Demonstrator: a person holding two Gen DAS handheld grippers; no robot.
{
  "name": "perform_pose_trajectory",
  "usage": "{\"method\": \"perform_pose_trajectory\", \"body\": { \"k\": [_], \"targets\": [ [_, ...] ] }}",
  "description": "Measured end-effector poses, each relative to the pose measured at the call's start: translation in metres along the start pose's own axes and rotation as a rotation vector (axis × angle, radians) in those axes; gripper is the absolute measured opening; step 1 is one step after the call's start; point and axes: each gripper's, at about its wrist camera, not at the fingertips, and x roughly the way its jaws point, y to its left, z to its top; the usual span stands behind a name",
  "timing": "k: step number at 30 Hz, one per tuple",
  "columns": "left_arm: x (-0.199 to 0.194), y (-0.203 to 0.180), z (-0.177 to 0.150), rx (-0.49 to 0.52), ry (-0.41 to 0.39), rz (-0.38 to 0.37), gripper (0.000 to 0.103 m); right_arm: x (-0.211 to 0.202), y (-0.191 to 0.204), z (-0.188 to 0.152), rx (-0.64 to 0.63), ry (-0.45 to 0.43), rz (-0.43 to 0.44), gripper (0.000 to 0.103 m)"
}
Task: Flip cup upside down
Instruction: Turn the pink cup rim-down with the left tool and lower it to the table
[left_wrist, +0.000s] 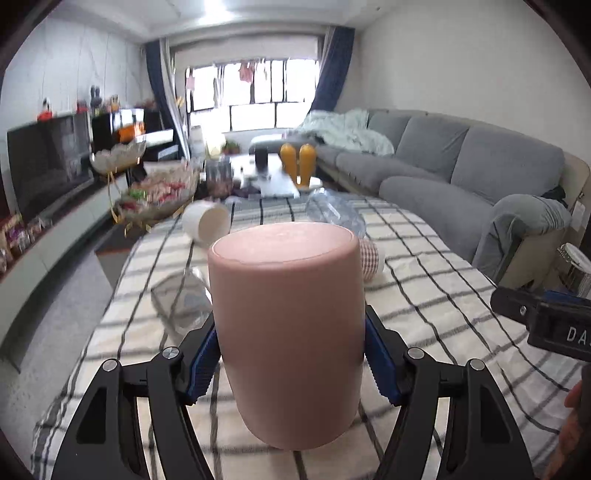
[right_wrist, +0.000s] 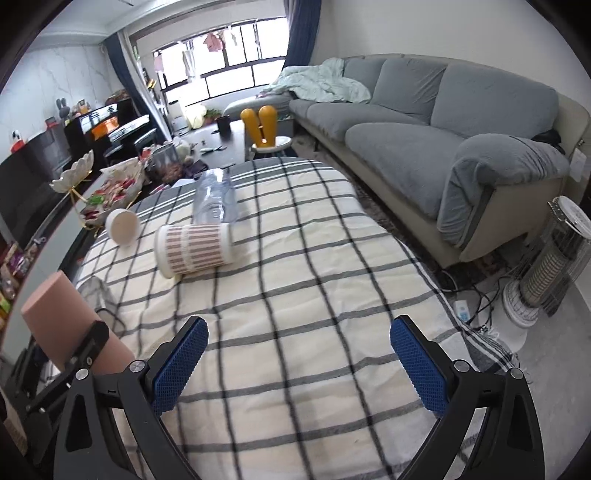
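Meanwhile, the left gripper (left_wrist: 290, 363) is clamping the pink cup (left_wrist: 286, 325) base-up above the near left part of the checked tablecloth (right_wrist: 314, 258), while the right gripper (right_wrist: 298, 363) is hovering wide and unloaded over the cloth's near edge.

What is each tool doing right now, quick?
Left tool: shut on the pink cup.
Right tool: open, holding nothing.

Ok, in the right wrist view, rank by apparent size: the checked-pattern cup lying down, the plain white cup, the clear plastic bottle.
Largest to smallest as they look:
1. Checked-pattern white cup lying on its side
2. Clear plastic bottle, close to the first and farther back, so unsure
3. Plain white cup, clearly smallest
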Motion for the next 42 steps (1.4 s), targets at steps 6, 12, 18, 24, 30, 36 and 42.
{"method": "perform_pose_trajectory", "body": {
  "k": [6, 12, 18, 24, 30, 36, 42],
  "targets": [
    [0.014, -0.01, 0.0, -0.004, -0.034, -0.018, 0.07, 0.01, -0.007, -0.006, 0.024, 0.022, -0.018, 0.1],
    [0.026, -0.018, 0.002, -0.009, -0.046, -0.03, 0.07, 0.011, -0.011, -0.007, 0.043, 0.032, -0.005, 0.1],
    [0.039, -0.023, -0.005, -0.002, -0.003, -0.029, 0.07, 0.009, -0.019, -0.008, 0.076, 0.04, -0.012, 0.1],
    [0.043, -0.023, -0.012, -0.003, 0.056, -0.019, 0.07, 0.01, -0.019, -0.009, 0.079, 0.045, -0.012, 0.1],
    [0.041, -0.028, -0.015, 0.012, 0.087, -0.022, 0.07, 0.011, -0.026, -0.008, 0.11, 0.06, -0.011, 0.1],
    [0.025, -0.03, -0.012, 0.02, 0.073, -0.023, 0.082, 0.01, -0.031, -0.007, 0.137, 0.072, -0.009, 0.1],
    [0.004, -0.024, -0.009, 0.013, 0.134, -0.009, 0.082, -0.009, -0.026, -0.001, 0.106, 0.034, 0.002, 0.1]
  ]
}}
